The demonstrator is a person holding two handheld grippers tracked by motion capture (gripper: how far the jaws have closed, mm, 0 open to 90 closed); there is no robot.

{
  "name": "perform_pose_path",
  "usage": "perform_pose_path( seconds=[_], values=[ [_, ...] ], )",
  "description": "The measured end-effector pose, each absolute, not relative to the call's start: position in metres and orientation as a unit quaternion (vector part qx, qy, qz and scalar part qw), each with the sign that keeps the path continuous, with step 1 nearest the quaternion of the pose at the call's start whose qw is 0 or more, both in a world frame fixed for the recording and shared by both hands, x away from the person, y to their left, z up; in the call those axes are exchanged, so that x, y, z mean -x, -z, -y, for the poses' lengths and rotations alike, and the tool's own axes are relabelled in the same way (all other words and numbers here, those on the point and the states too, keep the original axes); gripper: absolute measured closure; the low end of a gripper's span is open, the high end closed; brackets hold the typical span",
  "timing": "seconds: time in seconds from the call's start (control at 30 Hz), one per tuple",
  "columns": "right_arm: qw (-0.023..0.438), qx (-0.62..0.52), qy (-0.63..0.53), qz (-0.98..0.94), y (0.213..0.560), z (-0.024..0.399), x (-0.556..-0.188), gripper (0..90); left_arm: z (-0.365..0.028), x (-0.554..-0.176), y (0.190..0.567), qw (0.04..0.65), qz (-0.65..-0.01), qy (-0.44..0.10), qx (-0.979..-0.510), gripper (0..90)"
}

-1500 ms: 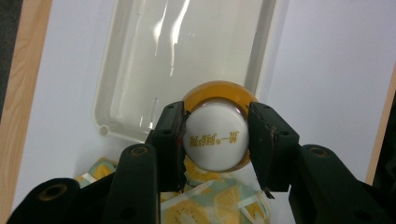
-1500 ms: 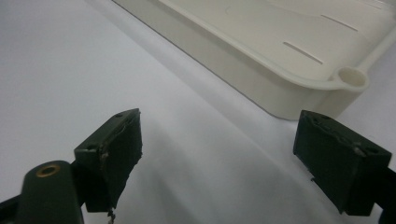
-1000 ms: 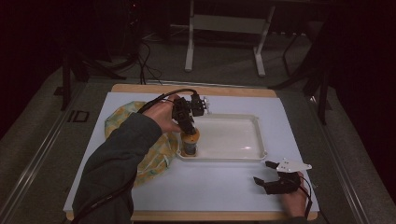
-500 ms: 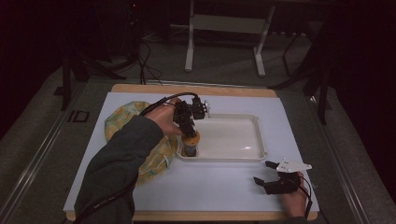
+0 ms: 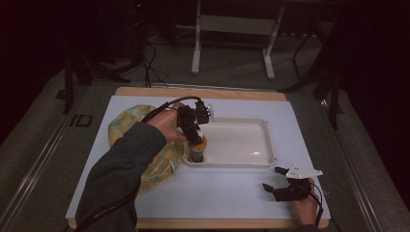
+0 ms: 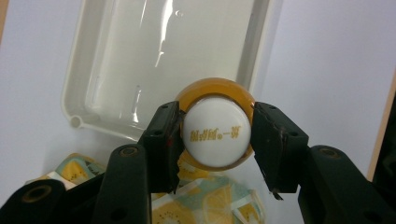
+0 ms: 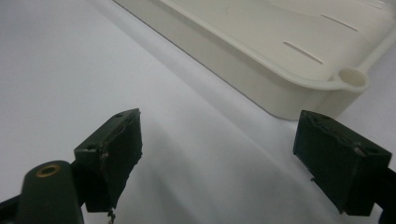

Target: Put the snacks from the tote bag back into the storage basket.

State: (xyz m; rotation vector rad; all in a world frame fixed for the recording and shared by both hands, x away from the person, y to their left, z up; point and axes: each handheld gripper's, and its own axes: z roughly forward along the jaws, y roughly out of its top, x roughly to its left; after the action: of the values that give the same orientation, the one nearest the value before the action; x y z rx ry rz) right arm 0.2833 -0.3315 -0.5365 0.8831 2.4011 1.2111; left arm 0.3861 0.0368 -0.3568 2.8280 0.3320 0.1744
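The left gripper (image 6: 215, 140) is opening, its fingers (image 6: 163, 140) just parting off the white-capped amber bottle (image 6: 215, 133), standing upright in the tray's (image 5: 268, 140) near-left corner; the right gripper (image 5: 279, 180) is idling, spread wide.

High overview, two close tongs-mounted views; shared white tray (image 5: 269, 140).

Left gripper (image 5: 195, 133) points down over bottle (image 5: 197, 150), jaws just been opening, bottle between them. Bottle upright in near-left corner of white tray (image 5: 241, 140). Yellow patterned cloth (image 5: 145, 145) left of tray, under sleeve. Right gripper (image 5: 283, 186) rests on worktop (image 5: 222, 188) near front right corner, jaws apart, well apart from tray.
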Motion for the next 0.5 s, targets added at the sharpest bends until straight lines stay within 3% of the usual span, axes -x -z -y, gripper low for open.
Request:
perform_pose_path(
  seconds=[0.5],
  values=[
    [0.156, -0.309, -0.422, -0.838, 0.537, 0.331, -0.283, 15.1, -0.064, -0.377, 0.331, 0.212, -0.131, -0.079, -0.965, 51.2]
  ],
)
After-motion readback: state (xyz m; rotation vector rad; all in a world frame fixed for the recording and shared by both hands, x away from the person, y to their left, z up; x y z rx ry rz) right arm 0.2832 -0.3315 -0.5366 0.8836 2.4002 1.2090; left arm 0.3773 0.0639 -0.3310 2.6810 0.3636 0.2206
